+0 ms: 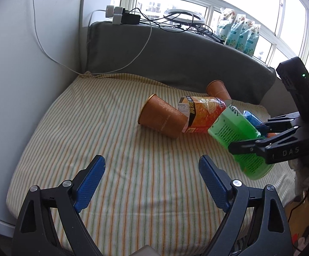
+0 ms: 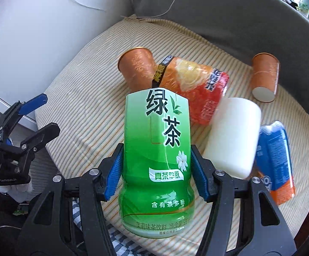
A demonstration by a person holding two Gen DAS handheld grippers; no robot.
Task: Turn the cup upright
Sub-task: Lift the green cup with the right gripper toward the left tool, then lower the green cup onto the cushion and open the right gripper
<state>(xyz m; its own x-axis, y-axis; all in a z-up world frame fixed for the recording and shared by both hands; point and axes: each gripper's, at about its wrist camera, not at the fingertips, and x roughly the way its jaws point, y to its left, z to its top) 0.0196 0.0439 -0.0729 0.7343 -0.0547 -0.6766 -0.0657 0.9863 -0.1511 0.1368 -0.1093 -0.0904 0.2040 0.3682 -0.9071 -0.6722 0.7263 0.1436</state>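
My right gripper [image 2: 155,168] is shut on a green tea-label cup [image 2: 157,160] and holds it tilted above the striped cushion [image 2: 86,106]; this cup also shows in the left wrist view [image 1: 237,140], held by the right gripper [image 1: 246,136]. My left gripper [image 1: 152,170] is open and empty over the cushion's front. A brown paper cup [image 1: 163,117] lies on its side mid-cushion, touching an orange-label cup [image 1: 203,113]. A second brown cup [image 1: 218,89] lies behind. A white cup [image 2: 233,134] and a blue cup [image 2: 276,160] lie on their sides at right.
A grey sofa back [image 1: 175,51] rises behind the cushion. A white wall panel [image 1: 22,68] stands to the left with a cable [image 1: 54,59] hanging down. Chargers [image 1: 122,15], a ring light [image 1: 184,17] and packets [image 1: 239,34] sit on the sill.
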